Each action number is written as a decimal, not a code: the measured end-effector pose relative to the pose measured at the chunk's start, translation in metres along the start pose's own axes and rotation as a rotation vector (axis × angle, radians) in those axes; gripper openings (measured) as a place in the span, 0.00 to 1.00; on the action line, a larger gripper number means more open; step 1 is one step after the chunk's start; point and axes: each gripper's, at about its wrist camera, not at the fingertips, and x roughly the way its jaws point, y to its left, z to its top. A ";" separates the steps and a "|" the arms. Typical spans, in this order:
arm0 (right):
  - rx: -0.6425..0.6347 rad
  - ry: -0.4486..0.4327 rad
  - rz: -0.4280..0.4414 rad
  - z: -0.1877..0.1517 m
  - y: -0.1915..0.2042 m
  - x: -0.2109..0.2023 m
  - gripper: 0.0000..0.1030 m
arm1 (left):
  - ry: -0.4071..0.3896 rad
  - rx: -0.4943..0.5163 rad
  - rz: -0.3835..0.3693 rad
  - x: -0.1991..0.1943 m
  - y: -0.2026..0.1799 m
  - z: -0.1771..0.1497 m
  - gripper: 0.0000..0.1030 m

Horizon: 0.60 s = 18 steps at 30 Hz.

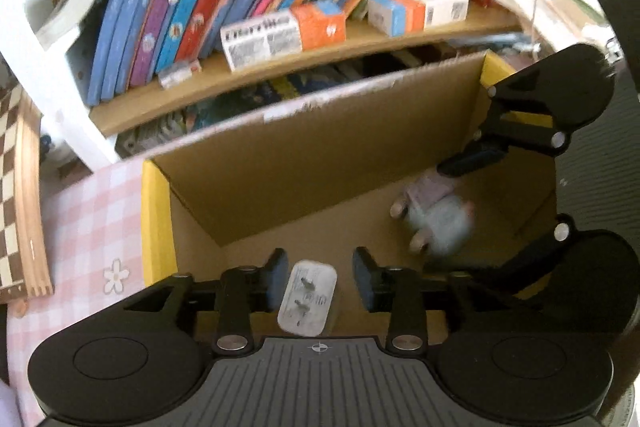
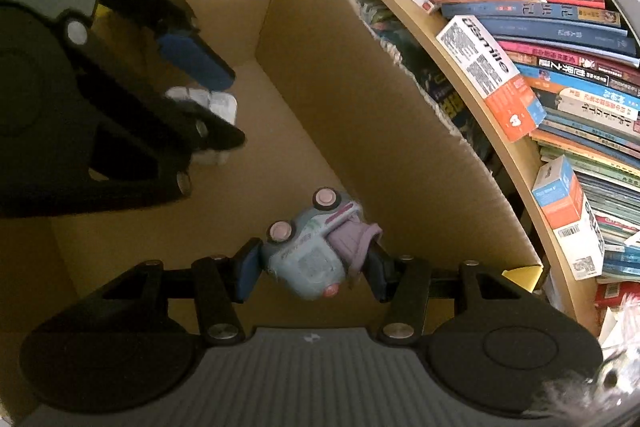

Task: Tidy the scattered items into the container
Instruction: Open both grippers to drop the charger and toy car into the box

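Both grippers hang over an open cardboard box (image 1: pixel 304 163) with yellow rims. My left gripper (image 1: pixel 320 279) is open; a white plug adapter (image 1: pixel 307 301) sits loose between its fingers, prongs up, touching neither pad. My right gripper (image 2: pixel 312 267) is open around a light-blue toy car (image 2: pixel 308 251) with pink wheels and a purple cloth part; the car lies just off the pads inside the box (image 2: pixel 360 131). The car looks blurred in the left wrist view (image 1: pixel 438 223), below the right gripper (image 1: pixel 516 187). The adapter (image 2: pixel 218 103) shows behind the left gripper (image 2: pixel 208 103) in the right wrist view.
A wooden bookshelf (image 1: pixel 280 67) full of books stands right behind the box, with small orange-and-white cartons (image 1: pixel 284 35) on its ledge. A pink checked cloth (image 1: pixel 88 227) covers the surface left of the box. A chessboard and wooden track (image 1: pixel 24 195) lie at far left.
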 end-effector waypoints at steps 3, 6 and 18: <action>0.022 -0.065 0.008 -0.003 -0.001 -0.013 0.75 | -0.078 -0.014 0.009 -0.014 0.002 -0.001 0.58; 0.052 -0.123 0.028 -0.007 -0.003 -0.031 0.76 | -0.130 -0.038 -0.008 -0.030 0.007 -0.002 0.59; 0.153 -0.284 0.056 -0.021 0.003 -0.095 0.77 | -0.297 -0.091 -0.016 -0.100 0.015 -0.018 0.59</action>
